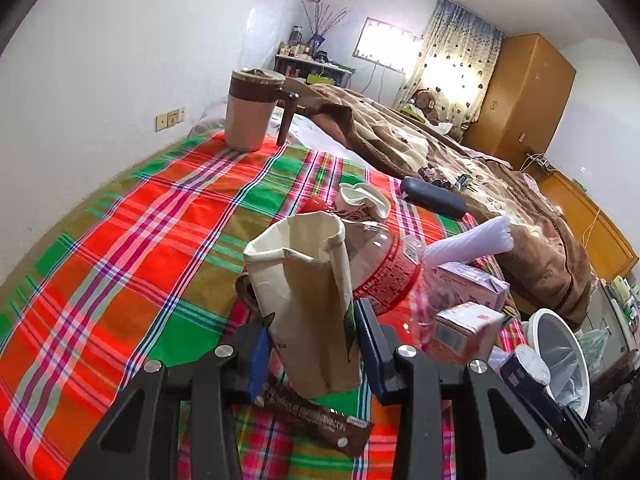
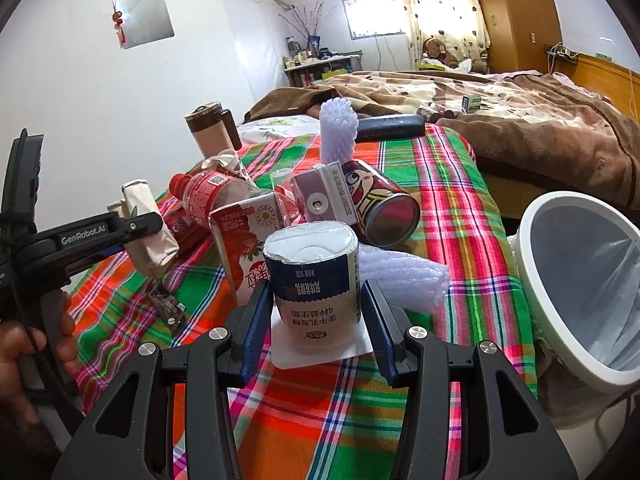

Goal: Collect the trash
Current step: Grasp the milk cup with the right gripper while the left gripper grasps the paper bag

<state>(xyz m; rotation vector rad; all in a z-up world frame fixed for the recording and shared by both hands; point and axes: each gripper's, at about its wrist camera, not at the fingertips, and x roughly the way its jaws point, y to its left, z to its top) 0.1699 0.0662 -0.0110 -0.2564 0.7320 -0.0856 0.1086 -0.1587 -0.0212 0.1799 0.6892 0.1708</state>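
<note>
My left gripper (image 1: 312,320) is shut on a beige milk carton (image 1: 308,304) and holds it above the plaid cloth; it also shows in the right wrist view (image 2: 150,232). My right gripper (image 2: 314,300) is shut on a blue and white yogurt cup (image 2: 314,276) above the bed. Trash lies in a heap: a red-labelled plastic bottle (image 1: 380,264), a red juice box (image 2: 244,248), a purple carton (image 1: 472,284), a cartoon can (image 2: 380,204), white foam sleeves (image 2: 400,276) and a brown wrapper (image 1: 316,416). A white bin (image 2: 576,280) with a plastic liner stands at the bed's right edge.
A brown and beige mug (image 1: 252,108) stands at the far end of the plaid cloth (image 1: 140,220). A dark case (image 1: 434,196) lies by the brown blanket (image 1: 460,152). A wooden wardrobe (image 1: 524,92) stands at the back right.
</note>
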